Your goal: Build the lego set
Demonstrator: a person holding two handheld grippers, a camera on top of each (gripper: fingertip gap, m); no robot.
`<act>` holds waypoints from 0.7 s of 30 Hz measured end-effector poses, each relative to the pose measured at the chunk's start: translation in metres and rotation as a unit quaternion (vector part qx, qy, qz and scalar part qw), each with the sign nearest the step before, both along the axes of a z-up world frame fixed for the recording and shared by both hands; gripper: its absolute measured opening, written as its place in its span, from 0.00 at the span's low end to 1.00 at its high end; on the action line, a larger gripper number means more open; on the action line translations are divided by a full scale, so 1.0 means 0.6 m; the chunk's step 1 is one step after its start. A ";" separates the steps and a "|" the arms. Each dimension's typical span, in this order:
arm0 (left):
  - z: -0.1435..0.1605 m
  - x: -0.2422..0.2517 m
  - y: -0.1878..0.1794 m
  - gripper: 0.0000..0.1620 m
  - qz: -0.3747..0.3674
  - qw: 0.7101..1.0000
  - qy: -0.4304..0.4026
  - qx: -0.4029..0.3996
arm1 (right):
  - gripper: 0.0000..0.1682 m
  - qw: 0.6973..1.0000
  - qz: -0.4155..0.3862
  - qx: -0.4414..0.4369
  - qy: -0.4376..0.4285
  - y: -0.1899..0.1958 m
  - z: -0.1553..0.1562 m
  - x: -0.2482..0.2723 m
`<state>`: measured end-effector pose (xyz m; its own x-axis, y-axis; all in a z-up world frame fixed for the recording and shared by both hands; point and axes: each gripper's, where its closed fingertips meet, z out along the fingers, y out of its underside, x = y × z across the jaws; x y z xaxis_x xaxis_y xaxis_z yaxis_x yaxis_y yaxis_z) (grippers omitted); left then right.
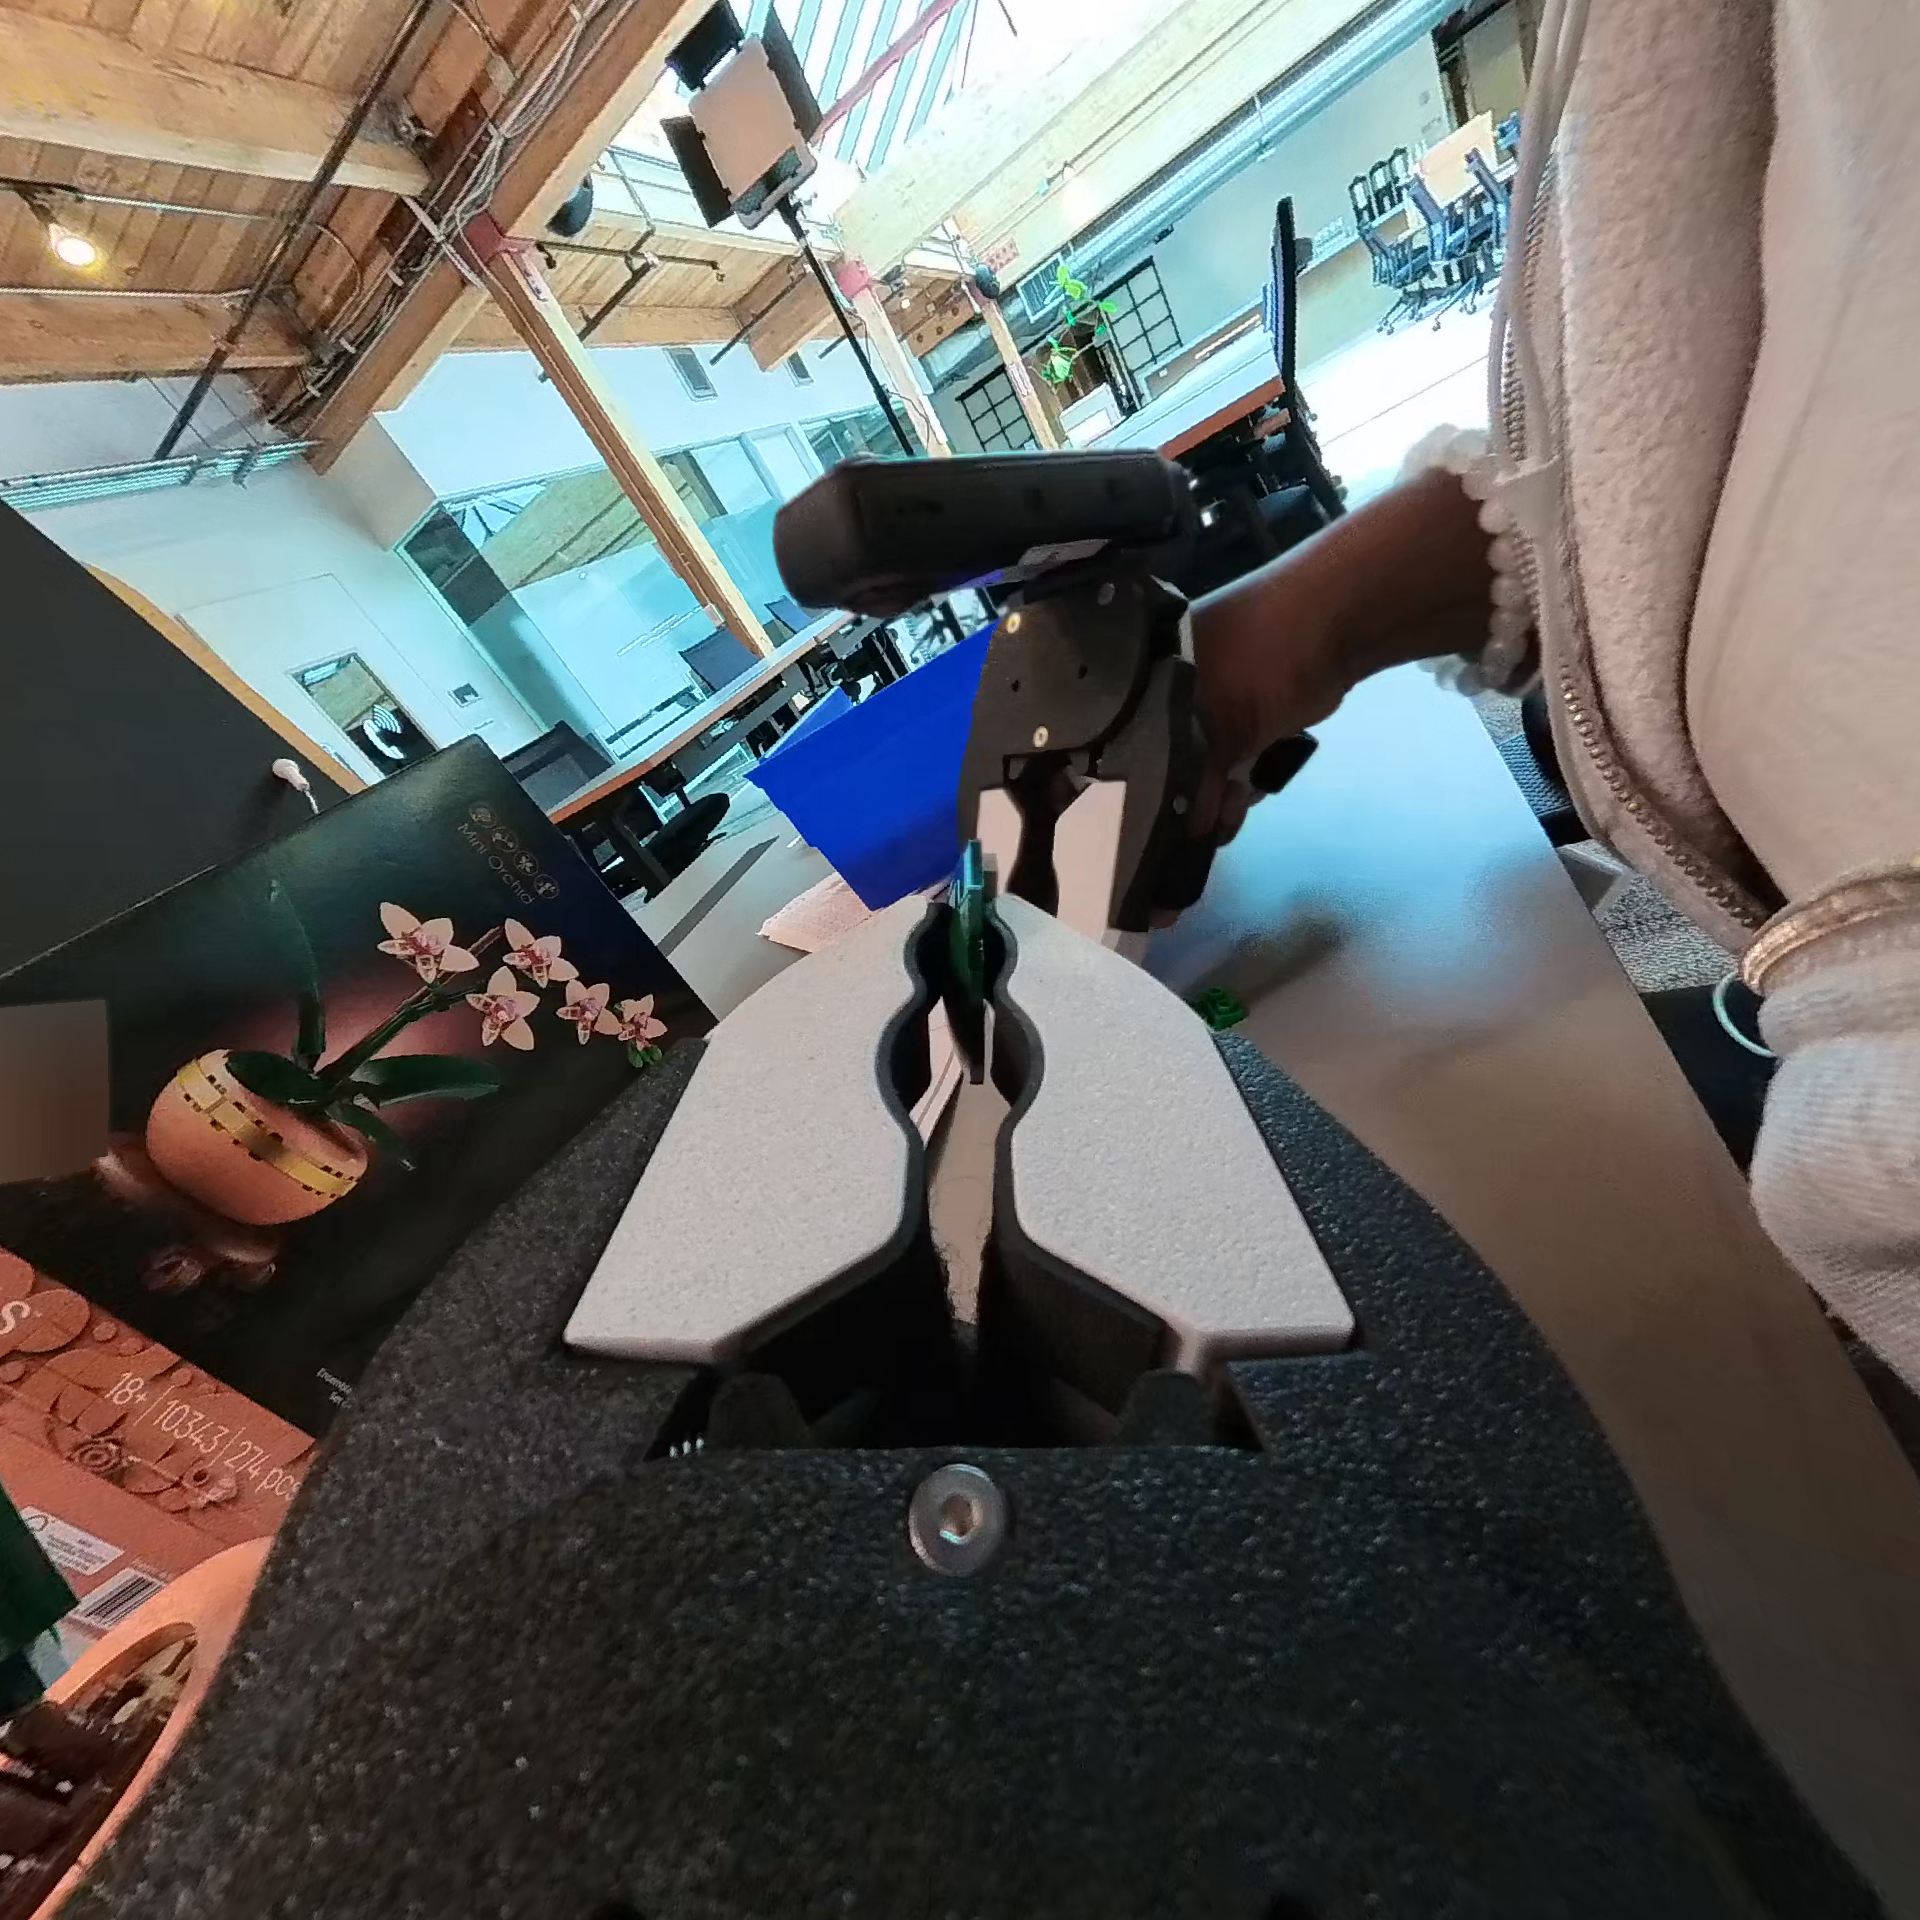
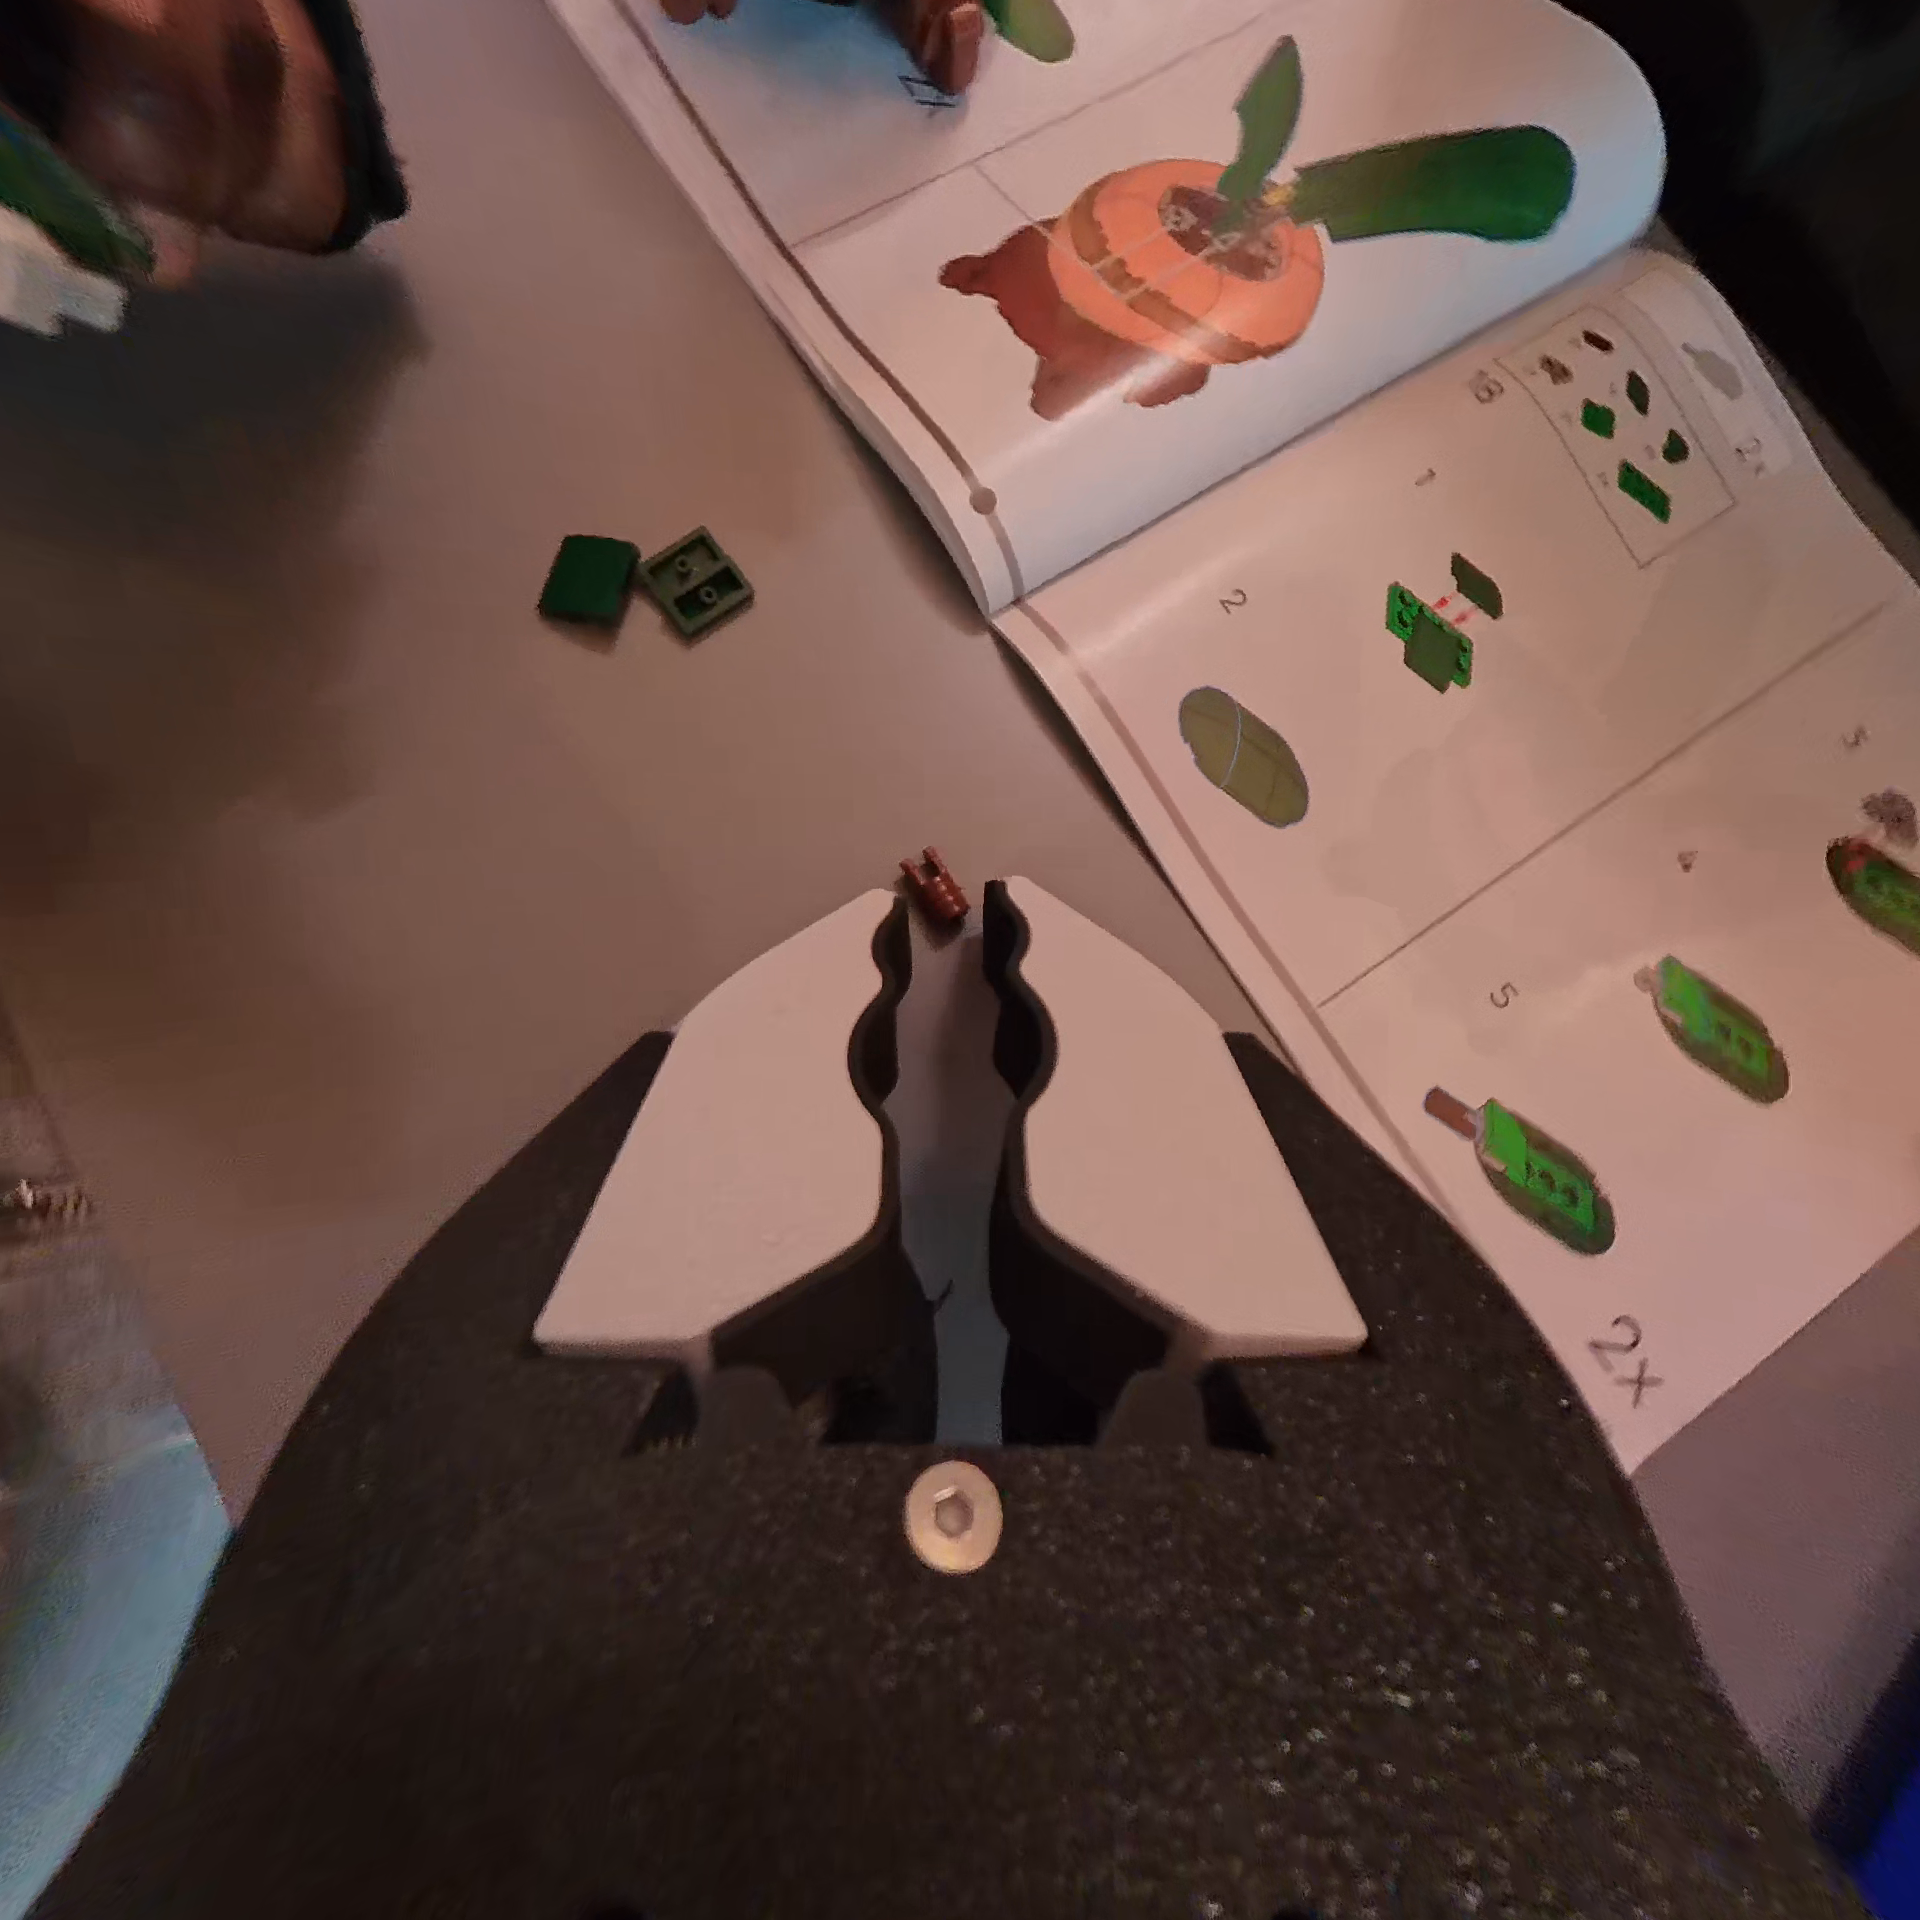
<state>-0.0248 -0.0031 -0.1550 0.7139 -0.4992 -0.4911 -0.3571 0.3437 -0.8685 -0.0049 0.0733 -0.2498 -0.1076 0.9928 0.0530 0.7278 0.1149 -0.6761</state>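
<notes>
My left gripper (image 1: 961, 930) is shut on a thin dark green lego piece (image 1: 971, 914), held edge-on above the table. It also shows, blurred, at the top left of the right wrist view (image 2: 62, 239). My right gripper (image 2: 943, 912) points down at the grey table with its jaws a little apart. A tiny brown lego piece (image 2: 935, 885) lies on the table just at its fingertips, not gripped. Two small green square pieces (image 2: 587, 592) (image 2: 694, 594) lie side by side farther ahead. The right gripper (image 1: 1070, 862) also shows in the left wrist view, held by a hand.
An open instruction booklet (image 2: 1455, 727) lies to the right of my right gripper. The lego set box (image 1: 364, 987) stands at the left, and a blue bin (image 1: 873, 800) stands behind. A small green piece (image 1: 1221, 1006) lies on the table. A person in a light jacket (image 1: 1714, 520) stands at the right. The tips of one gripper are about 12 centimeters away from the tips of the other.
</notes>
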 end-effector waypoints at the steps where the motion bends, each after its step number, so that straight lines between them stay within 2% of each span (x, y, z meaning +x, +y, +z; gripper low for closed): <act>1: 0.000 0.001 0.000 0.03 -0.001 1.000 0.000 0.000 | 0.08 1.000 0.027 0.002 -0.002 -0.002 0.002 0.000; 6: 0.000 0.003 -0.001 0.03 -0.002 1.000 0.002 0.001 | 0.08 0.988 0.146 0.042 -0.035 0.012 -0.002 0.000; 9: 0.000 0.001 -0.001 0.03 0.000 1.000 0.001 0.001 | 0.08 0.979 0.193 0.024 -0.052 0.008 -0.006 -0.002; 21: 0.000 -0.003 0.001 0.03 0.004 1.000 0.000 0.000 | 0.08 0.968 0.244 0.021 -0.055 -0.006 -0.006 -0.007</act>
<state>-0.0268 -0.0027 -0.1550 0.7173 -0.4937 -0.4916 -0.3603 0.3412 -0.8682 -0.0092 0.0699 -0.2533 -0.5701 0.8199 0.0535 0.6476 0.4885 -0.5848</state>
